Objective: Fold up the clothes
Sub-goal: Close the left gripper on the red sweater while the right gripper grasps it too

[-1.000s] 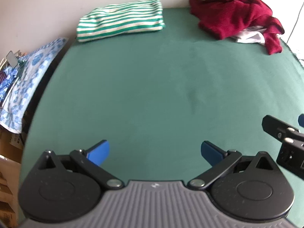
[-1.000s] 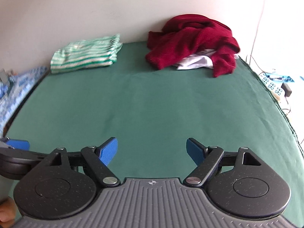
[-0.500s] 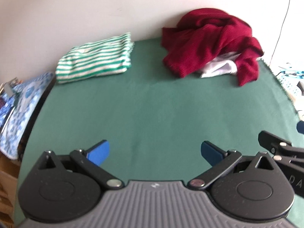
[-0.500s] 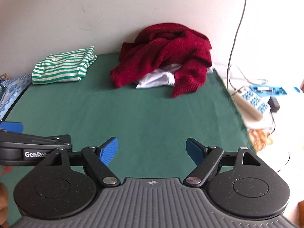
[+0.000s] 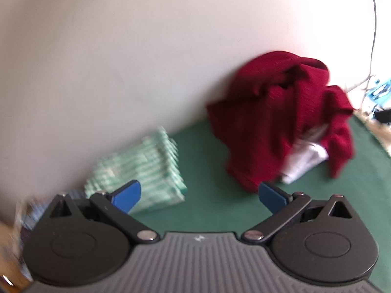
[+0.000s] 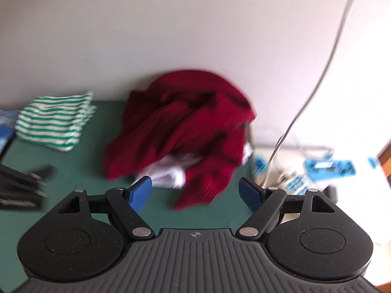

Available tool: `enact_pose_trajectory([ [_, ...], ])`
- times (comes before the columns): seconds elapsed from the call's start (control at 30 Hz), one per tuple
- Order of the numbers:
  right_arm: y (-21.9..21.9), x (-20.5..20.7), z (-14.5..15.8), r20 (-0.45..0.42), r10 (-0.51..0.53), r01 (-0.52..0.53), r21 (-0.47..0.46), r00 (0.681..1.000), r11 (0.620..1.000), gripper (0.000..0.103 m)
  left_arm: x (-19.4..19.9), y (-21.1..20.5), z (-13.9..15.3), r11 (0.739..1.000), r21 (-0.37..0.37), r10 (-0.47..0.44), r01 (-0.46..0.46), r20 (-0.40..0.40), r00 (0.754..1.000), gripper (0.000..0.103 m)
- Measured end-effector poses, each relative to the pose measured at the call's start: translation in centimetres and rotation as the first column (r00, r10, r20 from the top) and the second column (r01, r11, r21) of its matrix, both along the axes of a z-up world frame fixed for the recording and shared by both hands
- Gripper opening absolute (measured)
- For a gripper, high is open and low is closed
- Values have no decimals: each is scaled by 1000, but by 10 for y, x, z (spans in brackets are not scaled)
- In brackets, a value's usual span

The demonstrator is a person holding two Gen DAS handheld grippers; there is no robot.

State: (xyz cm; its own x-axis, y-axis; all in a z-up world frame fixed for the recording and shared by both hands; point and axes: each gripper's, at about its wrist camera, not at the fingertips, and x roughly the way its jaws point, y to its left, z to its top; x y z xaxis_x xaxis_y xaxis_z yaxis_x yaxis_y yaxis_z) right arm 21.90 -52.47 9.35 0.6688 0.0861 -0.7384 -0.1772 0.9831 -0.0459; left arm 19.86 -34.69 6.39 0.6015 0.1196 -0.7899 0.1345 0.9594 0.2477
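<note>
Looking down the left gripper [image 5: 199,195], jaws spread wide and empty, bare green cloth [image 5: 207,207] ahead; red sweater [image 5: 276,122] at 1 o'clock, folded striped shirt [image 5: 144,171] at 11, both against the wall. Right gripper [image 6: 195,193], also wide and empty, has the sweater [image 6: 180,127] dead ahead, plus the table's right edge, a cable [image 6: 317,80] and blue clutter [image 6: 330,168] at 2 o'clock.

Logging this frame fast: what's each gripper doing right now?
Left gripper: open, holding nothing.
Right gripper: open, holding nothing, facing the crumpled dark red knit sweater.
</note>
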Motion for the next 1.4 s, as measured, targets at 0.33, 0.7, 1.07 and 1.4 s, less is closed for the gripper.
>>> enact_pose_trajectory([
  [0.33, -30, 112, -50, -108, -177, 187, 87, 978, 978, 81, 48, 15, -44, 1000, 7, -9, 9, -73, 997, 103],
  [0.7, -1, 195, -108, -68, -257, 258, 5, 964, 966, 80, 88, -3, -95, 998, -11, -62, 61, -104, 993, 103],
  [1.07, -29, 186, -101, -38, -204, 207, 205, 978, 957, 9, 150, 9, -116, 975, -217, -61, 46, -63, 996, 55],
  [1.4, -21, 140, -56, 144, -145, 103, 267, 979, 958, 6, 120, 30, -41, 955, -290, -33, 63, 106, 994, 25],
])
